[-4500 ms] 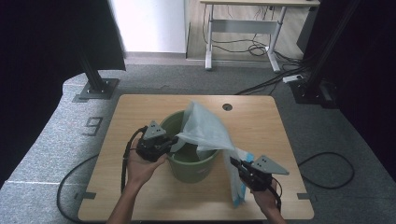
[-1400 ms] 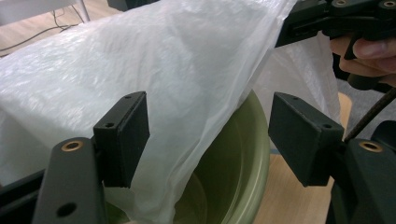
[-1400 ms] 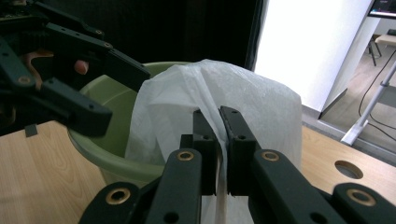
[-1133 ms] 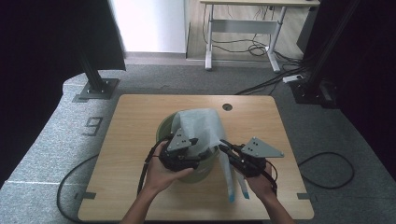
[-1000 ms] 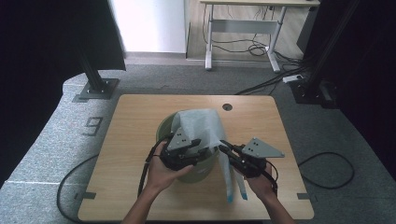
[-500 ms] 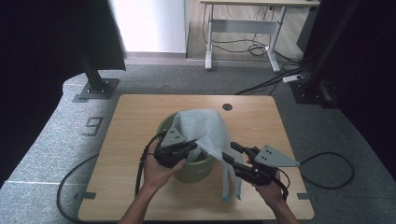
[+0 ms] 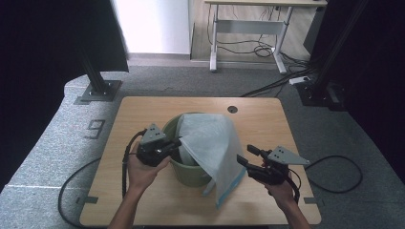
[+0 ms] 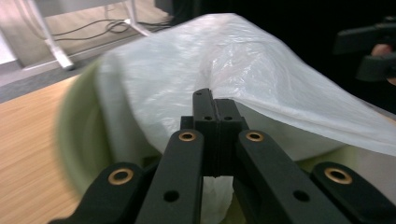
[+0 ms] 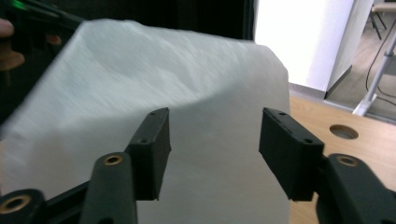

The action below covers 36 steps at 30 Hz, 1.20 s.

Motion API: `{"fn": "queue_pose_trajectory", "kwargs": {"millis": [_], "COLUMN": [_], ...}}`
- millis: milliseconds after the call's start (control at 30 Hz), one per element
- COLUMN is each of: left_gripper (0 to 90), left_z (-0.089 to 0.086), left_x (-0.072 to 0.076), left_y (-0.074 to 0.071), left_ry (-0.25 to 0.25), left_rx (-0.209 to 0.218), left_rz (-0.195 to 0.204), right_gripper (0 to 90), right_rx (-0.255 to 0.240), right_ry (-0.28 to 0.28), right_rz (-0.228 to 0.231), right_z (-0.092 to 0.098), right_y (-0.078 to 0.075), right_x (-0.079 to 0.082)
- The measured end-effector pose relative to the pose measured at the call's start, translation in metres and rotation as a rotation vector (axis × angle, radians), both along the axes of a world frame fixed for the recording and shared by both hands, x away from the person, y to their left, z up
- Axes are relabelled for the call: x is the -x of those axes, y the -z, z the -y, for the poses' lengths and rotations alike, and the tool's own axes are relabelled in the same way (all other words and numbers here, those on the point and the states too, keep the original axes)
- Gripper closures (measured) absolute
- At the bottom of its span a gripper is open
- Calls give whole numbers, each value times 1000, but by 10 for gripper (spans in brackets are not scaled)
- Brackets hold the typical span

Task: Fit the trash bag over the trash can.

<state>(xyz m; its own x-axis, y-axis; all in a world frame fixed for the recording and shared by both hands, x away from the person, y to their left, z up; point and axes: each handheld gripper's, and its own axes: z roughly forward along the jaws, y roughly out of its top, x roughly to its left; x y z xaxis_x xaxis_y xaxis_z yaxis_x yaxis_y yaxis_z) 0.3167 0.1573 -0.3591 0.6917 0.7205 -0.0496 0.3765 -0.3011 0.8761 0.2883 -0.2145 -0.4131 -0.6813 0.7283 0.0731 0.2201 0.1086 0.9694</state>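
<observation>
Seen from the high view: green bucket point(image 7: 191, 164) standing upright near the middle of the wooden desk point(image 7: 143, 109), with a white translucent plastic bag point(image 7: 210, 143) draped over its rim. Bag tented from the left rim across the opening and down over the right side of the bucket, lower end with a blue-tinted edge hanging just above the desk surface. Long axis of the bag running from upper left to lower right in that view, closed end pointing toward the near right corner of the desk.

Left gripper point(image 7: 177, 143) positioned at the left rim of the bucket. In the left gripper view, jaws pressed fully together on a fold of the bag point(image 8: 280, 88); film stretched taut away from the pinch, surface thin, crinkled and glossy. Blurred pale-green wall of the bucket point(image 8: 79, 140) visible beneath and to the left, a detail of the pinch not resolved from above.

Right gripper point(image 7: 243, 158) located just beside the hanging right flank of the bag. In the right gripper view, jaws parted wide, having just been opening, with the bag point(image 9: 187, 116) spread matte and finely textured behind the gap; contact between pads and film could not be confirmed. Round cable hole point(image 9: 344, 131) in the desk shown at the right of that view.
</observation>
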Motion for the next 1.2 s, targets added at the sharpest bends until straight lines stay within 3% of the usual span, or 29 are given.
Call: {"fn": "queue_pose_trajectory", "kwargs": {"millis": [400, 767, 933, 967, 1033, 1067, 1133, 1167, 1200], "left_gripper": [899, 899, 899, 899, 899, 899, 899, 899, 899], "left_z": [-43, -54, -53, -53, -53, -52, -53, -53, -53], "left_x": [-17, -25, -25, -25, -25, -25, -25, -25, -25], "left_y": [9, 11, 12, 12, 12, 12, 12, 12, 12], "left_ry": [-118, -153, -152, -152, -151, -149, -146, -146, -145], "left_rx": [43, 62, 58, 59, 62, 65, 70, 70, 73], "left_rz": [-45, -63, -58, -56, -54, -54, -56, -56, -56], "right_gripper": [241, 198, 282, 348, 383, 474, 568, 568, 677], "right_rx": [3, -21, -42, -48, -48, -45, -39, -39, -38], "right_ry": [16, 22, 5, -1, -2, -9, -11, -11, -14], "right_rz": [-41, -109, -120, -113, -110, -102, -97, -97, -91], "right_z": [-5, 2, 1, -1, -3, -6, -10, -10, -13], "right_y": [25, 58, 65, 67, 68, 69, 70, 70, 70], "right_x": [-2, -12, -17, -19, -20, -23, -25, -25, -27]}}
